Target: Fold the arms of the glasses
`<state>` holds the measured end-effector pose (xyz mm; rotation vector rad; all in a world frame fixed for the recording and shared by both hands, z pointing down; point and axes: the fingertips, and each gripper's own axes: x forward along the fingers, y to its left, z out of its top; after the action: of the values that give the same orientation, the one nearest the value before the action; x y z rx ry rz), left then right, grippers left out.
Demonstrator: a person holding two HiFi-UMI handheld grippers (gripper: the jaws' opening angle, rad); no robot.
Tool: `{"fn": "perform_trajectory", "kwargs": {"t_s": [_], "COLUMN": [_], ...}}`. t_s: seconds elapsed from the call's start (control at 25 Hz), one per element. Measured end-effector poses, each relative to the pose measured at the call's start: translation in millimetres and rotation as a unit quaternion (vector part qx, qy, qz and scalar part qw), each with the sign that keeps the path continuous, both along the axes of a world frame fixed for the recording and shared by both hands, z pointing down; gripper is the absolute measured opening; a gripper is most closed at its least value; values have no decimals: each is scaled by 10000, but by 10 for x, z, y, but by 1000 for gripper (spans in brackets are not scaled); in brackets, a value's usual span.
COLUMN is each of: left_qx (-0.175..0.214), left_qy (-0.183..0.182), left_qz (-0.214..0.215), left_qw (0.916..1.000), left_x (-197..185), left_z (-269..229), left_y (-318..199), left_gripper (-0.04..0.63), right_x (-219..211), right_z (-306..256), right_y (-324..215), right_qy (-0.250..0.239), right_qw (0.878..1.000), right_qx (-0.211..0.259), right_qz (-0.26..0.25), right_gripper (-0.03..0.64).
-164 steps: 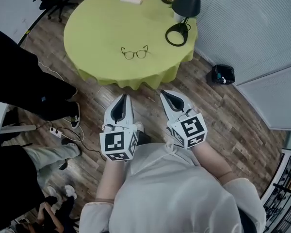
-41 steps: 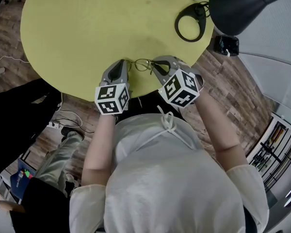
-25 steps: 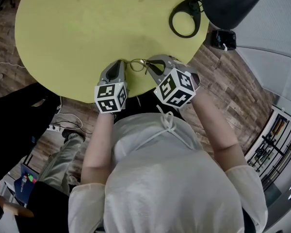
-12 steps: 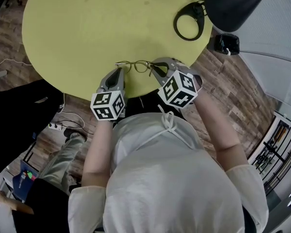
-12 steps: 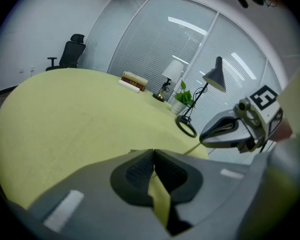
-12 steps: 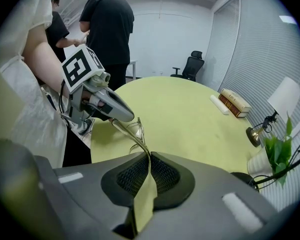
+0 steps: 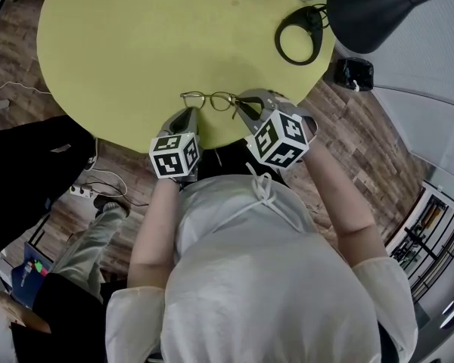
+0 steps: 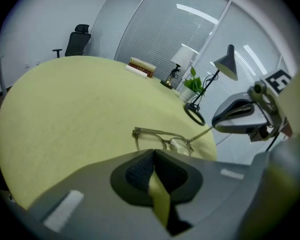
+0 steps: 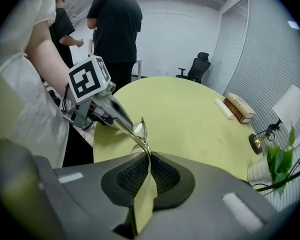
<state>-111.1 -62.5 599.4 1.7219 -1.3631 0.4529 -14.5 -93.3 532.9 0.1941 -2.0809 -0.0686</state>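
Thin-rimmed glasses [image 7: 209, 100] are at the near edge of the round yellow-green table [image 7: 136, 36], lenses upright. My right gripper [image 7: 238, 105] is shut on the glasses' right arm; in the right gripper view that arm [image 9: 141, 140] runs straight into the closed jaws [image 9: 149, 156]. My left gripper [image 7: 188, 114] hovers just short of the frame's left end, shut with nothing in it. From the left gripper view the glasses [image 8: 162, 139] lie just past my jaws [image 8: 154, 154], and the right gripper [image 8: 217, 124] grips the outstretched arm. I cannot make out the left arm.
A black desk lamp [image 7: 378, 6] with a ring base [image 7: 303, 40] stands at the table's far right. Books [image 9: 240, 106], a small lamp and a plant sit at the far side. Two people [image 9: 115, 24] stand beyond the table; a black object [image 7: 352, 72] lies on the floor.
My left gripper has pulled back from the glasses' left end toward the table edge. The right gripper keeps its grip on the right arm and has not moved.
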Motion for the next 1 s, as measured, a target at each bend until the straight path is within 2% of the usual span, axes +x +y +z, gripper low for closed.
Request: {"fn": "perform_trajectory", "kwargs": {"t_s": [0.12, 0.32, 1.0], "left_qx": [-253, -306, -152], "left_qy": [-16, 119, 44], "left_qz": [43, -20, 4], "left_qw": [9997, 9995, 9999], "left_x": [15, 16, -3], "left_z": [41, 45, 10], "left_y": [22, 25, 54], "left_gripper": [6, 6, 6], "right_x": [-17, -51, -461], "right_z": [-21, 1, 159], "right_y": [28, 61, 108], "right_qy": [116, 382, 837], "right_qw": [9995, 9977, 9917], "right_qx": [169, 272, -177], "right_qz": [-224, -491, -958], "right_gripper": [15, 14, 15]}}
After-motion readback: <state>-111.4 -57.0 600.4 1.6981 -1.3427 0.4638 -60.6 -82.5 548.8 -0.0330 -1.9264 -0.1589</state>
